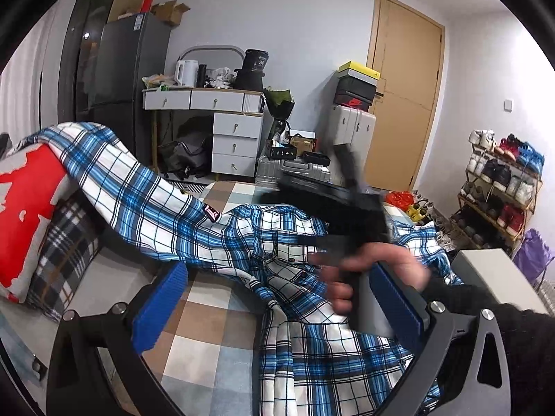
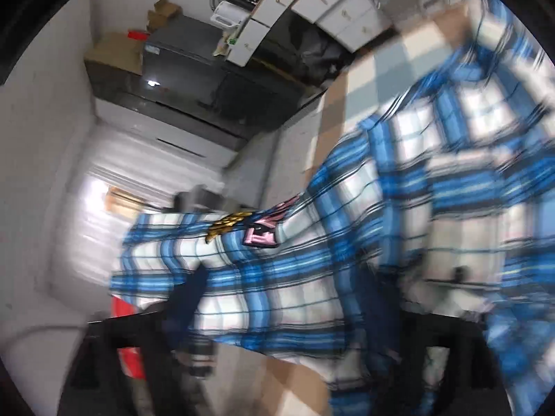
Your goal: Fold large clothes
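My left claw [image 1: 274,308] hangs wide over the blue plaid shirt [image 1: 222,228], gripping nothing; its blue pads [image 1: 163,308] frame the button placket. The shirt sprawls across the checked bedcover [image 1: 197,332], one sleeve [image 1: 138,187] running up onto the red-and-grey pillow [image 1: 27,215]. My right claw [image 1: 347,187] is a blur above the shirt body; its own view is too smeared to tell whether it grips the plaid cloth [image 2: 312,242] draped before it. To fold well, I judge I should catch the sleeve near the shoulder seam, draw it flat over the chest and keep the placket straight. Beyond the bed stand a white drawer desk [image 1: 222,118], a dark fridge [image 1: 128,69], a wooden door [image 1: 402,97] and a shoe rack [image 1: 499,187].
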